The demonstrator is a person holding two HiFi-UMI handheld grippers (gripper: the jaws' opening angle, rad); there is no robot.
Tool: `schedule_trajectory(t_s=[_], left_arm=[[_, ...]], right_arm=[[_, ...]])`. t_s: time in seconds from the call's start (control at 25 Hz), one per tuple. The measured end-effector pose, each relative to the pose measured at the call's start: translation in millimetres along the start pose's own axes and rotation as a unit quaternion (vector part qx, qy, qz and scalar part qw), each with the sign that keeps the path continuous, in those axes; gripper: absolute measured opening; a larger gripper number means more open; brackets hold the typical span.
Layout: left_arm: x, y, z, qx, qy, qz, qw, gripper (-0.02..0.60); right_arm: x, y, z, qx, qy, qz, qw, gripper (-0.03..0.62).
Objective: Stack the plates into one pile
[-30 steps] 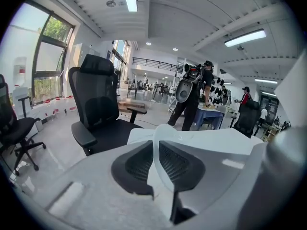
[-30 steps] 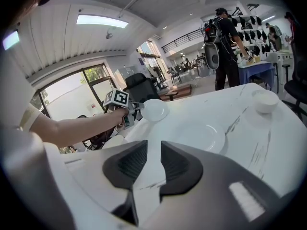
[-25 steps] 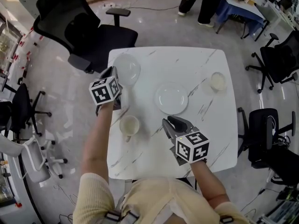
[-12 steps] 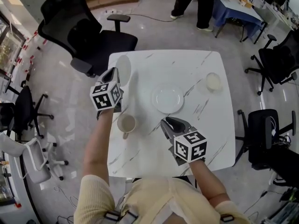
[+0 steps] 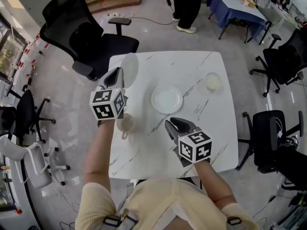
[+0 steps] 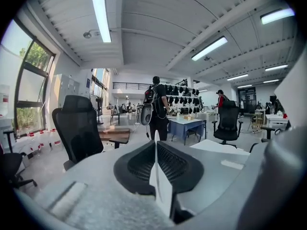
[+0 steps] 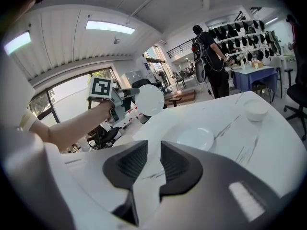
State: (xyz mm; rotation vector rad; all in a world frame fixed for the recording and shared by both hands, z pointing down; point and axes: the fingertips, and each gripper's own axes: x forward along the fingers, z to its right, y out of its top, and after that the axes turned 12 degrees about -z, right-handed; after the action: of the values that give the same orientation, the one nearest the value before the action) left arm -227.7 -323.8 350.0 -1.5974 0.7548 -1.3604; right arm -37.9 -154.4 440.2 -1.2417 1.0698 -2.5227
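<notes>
My left gripper point(image 5: 116, 74) is shut on the rim of a white plate point(image 5: 129, 67), which hangs tilted on edge above the white marble table's point(image 5: 192, 66) far left corner. In the left gripper view the plate's thin edge point(image 6: 157, 176) stands pinched between the black pads. A second white plate point(image 5: 167, 98) lies flat mid-table. My right gripper point(image 5: 177, 125) hovers open in front of it with nothing between its fingers. The right gripper view shows this flat plate point(image 7: 194, 139) ahead and the held plate point(image 7: 149, 99) raised at the left.
A cream cup point(image 5: 125, 124) sits near the table's left edge below my left gripper. A small bowl point(image 5: 213, 82) stands at the far right. Black office chairs point(image 5: 84, 37) ring the table. A person point(image 5: 184, 6) stands beyond, by a blue table point(image 5: 237, 6).
My left gripper has lifted the plate off the table and tipped it up on edge. The right gripper has barely shifted.
</notes>
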Motion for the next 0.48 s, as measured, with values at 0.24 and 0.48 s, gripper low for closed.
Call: schedule_trajectory(t_s=[0.24,0.48], left_arm=[[-23.2,19.8,32.6,0.087,0.015,0.008,0.9960,0.011],[-39.2,23.5,71.6,0.112,0.007,0.016,0.9936,0.011]], right_arm=[[-11.5,-2.1,9.9,0.004,-0.002,0.007,1.000,0.089],[-21.0,-8.8,16.7,0.005,-0.004,0.008,1.000,0.089]])
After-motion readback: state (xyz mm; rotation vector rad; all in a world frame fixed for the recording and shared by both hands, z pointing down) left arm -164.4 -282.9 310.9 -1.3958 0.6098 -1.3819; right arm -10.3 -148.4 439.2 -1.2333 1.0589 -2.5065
